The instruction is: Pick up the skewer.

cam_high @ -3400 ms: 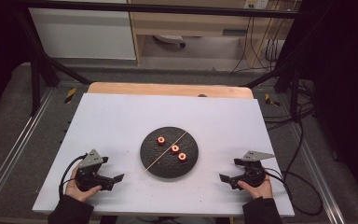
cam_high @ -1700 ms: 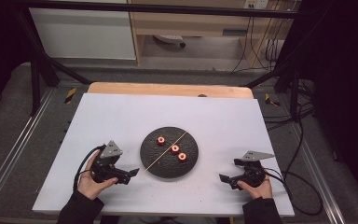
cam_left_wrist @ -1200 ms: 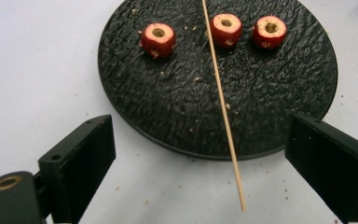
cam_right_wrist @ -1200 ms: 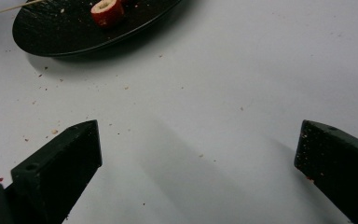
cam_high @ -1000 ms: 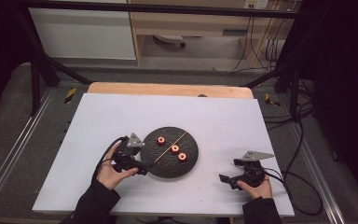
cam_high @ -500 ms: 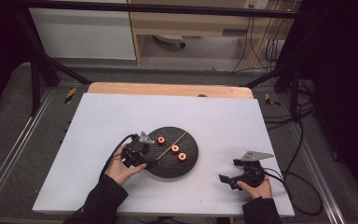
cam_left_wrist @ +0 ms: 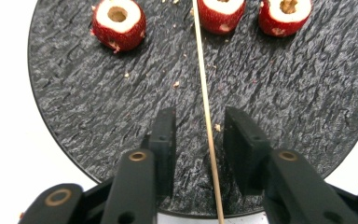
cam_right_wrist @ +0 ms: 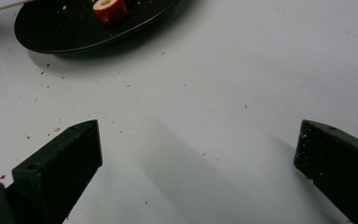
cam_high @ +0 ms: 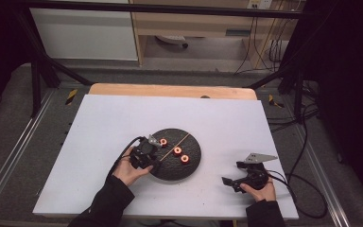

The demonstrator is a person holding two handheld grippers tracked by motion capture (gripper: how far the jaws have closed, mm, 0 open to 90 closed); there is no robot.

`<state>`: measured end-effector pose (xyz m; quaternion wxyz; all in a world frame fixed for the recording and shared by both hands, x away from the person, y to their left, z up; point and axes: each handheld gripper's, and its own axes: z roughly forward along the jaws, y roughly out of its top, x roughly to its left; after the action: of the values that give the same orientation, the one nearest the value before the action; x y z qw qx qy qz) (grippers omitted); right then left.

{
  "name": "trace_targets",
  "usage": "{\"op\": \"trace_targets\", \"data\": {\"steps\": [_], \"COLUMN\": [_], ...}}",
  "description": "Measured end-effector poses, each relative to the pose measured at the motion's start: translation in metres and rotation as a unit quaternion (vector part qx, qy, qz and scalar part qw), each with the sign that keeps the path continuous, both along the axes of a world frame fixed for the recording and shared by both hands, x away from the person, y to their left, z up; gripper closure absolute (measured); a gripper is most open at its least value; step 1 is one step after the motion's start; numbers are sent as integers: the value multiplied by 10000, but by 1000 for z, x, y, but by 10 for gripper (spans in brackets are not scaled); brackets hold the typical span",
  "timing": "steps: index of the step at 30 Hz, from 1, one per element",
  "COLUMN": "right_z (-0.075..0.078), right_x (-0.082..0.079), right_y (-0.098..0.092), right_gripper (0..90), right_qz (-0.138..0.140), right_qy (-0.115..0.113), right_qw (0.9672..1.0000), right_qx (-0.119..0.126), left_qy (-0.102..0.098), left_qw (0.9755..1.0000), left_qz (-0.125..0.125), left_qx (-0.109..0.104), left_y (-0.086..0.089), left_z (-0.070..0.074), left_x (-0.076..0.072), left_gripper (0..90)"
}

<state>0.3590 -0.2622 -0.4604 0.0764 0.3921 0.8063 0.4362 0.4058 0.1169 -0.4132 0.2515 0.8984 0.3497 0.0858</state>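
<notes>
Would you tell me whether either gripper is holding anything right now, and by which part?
Nothing is held yet. The left gripper has been closing its jaws around the skewer near its end, with gaps still showing. The right gripper is open.

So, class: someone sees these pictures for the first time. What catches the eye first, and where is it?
The round black plate in the middle of the white table, bearing three red hollowed fruit pieces and a thin wooden skewer. Next, the left gripper at the plate's near-left edge: its fingers have just been closing with the skewer between them, not yet pressing it. The right gripper rests open on the table.
</notes>
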Motion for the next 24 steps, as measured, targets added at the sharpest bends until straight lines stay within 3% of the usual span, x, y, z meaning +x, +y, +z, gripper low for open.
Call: {"op": "trace_targets", "data": {"steps": [10,24], "right_z": [0,0], "right_x": [0,0], "right_y": [0,0], "right_gripper": [14,14], "right_qz": [17,26], "right_qy": [18,66], "right_qw": [10000,10000], "right_qx": [-16,-12], "left_qy": [88,49], "left_qw": [9999,9997], "left_qz": [-47,16], "left_qx": [94,221], "left_y": [-4,-10], "left_z": [0,-2], "left_x": [0,-1], "left_gripper": [785,870]}}
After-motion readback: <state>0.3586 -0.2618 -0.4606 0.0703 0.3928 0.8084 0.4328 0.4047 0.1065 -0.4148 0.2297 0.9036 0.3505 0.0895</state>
